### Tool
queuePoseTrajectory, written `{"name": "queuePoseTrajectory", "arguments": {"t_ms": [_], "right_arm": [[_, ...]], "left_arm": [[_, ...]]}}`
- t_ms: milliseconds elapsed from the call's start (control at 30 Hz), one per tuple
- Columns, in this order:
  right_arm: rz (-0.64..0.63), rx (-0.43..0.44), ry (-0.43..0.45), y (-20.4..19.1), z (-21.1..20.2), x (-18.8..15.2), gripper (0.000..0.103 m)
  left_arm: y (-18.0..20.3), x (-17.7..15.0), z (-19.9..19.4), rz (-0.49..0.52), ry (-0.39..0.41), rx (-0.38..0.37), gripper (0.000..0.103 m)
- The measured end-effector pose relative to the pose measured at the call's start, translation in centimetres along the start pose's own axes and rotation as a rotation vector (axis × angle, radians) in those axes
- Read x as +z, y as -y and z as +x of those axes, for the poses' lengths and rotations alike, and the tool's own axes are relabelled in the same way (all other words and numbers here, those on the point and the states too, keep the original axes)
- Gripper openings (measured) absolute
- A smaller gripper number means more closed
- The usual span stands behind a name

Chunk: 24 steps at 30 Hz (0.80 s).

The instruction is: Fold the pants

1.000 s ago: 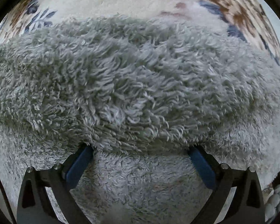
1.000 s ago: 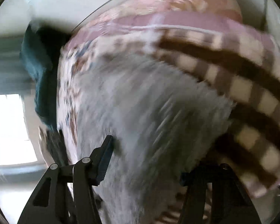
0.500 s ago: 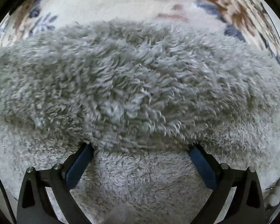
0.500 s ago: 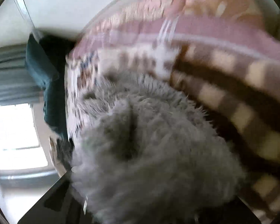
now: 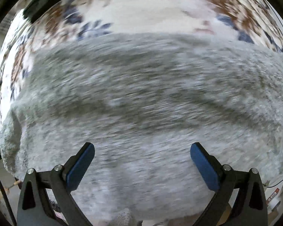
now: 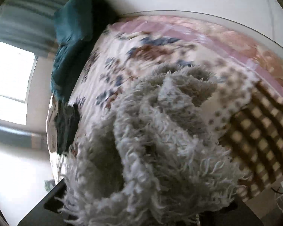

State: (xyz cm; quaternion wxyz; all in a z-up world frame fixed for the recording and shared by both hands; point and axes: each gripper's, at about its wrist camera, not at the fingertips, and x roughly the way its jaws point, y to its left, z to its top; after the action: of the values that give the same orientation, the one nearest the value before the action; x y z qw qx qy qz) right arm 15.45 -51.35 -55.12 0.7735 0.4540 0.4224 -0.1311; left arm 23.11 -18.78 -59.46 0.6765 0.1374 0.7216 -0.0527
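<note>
Left gripper (image 5: 142, 157) is wide open w/ nothing between its blue pads (image 5: 80, 166). Under it lie the fluffy grey pants (image 5: 141, 98), blurry, spread side to side on a white blanket (image 5: 141, 9) w/ brown & blue flowers.

Left gripper (image 5: 142, 153) fingers (image 5: 81, 166) spread wide.

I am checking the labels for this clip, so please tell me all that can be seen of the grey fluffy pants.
The grey pants are of long, shaggy fleece, soft and curly. In the left wrist view they lie spread across the flowered bedcover, blurred by motion; the left gripper is over them with its jaws wide apart, gripping nothing. In the right wrist view a bunched, creased part rises close to the camera and hides the jaws of the right gripper, so a grip there cannot be confirmed. No waistband or leg opening shows.
</note>
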Motion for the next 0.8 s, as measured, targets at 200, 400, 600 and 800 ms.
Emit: {"name": "queuePoseTrajectory", "arguments": {"t_ms": [200,400,600,800], "right_arm": [[-0.153,-0.009,-0.075,-8.3,2.3,-6.8,0.018],[-0.43,-0.031,-0.242,-17.6,10.8,-18.7,0.018],[-0.802,-0.154,-0.423,-23.2,18.0,-32.3,0.023],[-0.829,-0.154,-0.564,-24.9,16.7,-34.1,0.077]], "left_arm": [[-9.3,-2.7,0.6,-0.136,-0.093,-0.119,0.103],[-22.1,-7.9,1.3,-0.294,-0.149,-0.093,0.103],[-31.0,-11.0,1.2,-0.448,-0.143,-0.051,0.103],[-30.8,-7.4,-1.1,-0.498,-0.015,-0.198,0.103]]}}
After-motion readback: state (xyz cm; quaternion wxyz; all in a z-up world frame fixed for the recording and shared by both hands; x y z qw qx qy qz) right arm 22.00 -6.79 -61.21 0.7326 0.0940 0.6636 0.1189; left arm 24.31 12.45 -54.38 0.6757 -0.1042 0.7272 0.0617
